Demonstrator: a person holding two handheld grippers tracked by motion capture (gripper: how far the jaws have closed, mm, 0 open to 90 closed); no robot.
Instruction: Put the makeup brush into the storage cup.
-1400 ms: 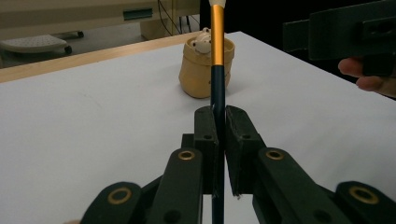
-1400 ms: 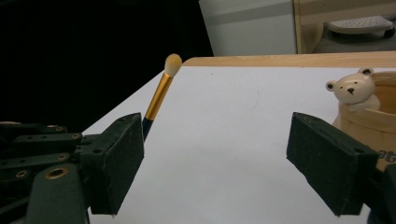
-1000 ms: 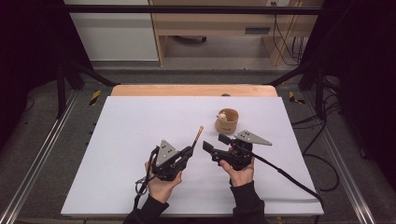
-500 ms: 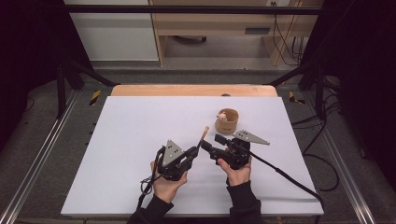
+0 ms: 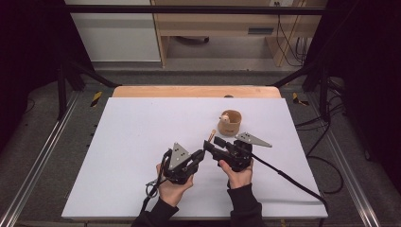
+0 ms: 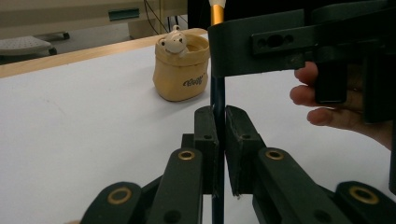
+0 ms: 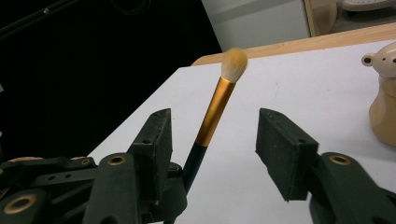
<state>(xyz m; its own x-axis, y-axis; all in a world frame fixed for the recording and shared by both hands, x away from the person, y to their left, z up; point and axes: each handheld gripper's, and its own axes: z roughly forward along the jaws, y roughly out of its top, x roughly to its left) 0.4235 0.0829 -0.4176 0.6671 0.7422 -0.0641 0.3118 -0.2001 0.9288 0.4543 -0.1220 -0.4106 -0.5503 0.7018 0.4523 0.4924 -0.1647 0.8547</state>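
A makeup brush (image 7: 215, 109) with a dark handle, gold ferrule and cream bristles stands tilted up off the white table (image 5: 132, 137). My left gripper (image 6: 222, 114) is shut on its dark handle (image 6: 217, 93). In the high view the left gripper (image 5: 201, 153) points right and up toward my right gripper (image 5: 211, 142), with the brush (image 5: 211, 134) rising between them. The right gripper (image 7: 212, 123) has its jaws on either side of the ferrule; they have just been closing, and both pads still stand clear of the brush. A tan pot (image 5: 230, 122) holding a small bear figure (image 6: 173, 43) sits just behind.
The pot (image 7: 385, 112) stands close to the right of the right gripper's jaw. A wooden strip (image 5: 196, 91) borders the table's far edge, with a bench and cables beyond. The right gripper's cable (image 5: 288, 177) trails to the table's right front corner.
My left gripper has carried the brush to the right, bringing it between the right gripper's jaws. Those jaws have narrowed around it. The right hand has stayed in place.
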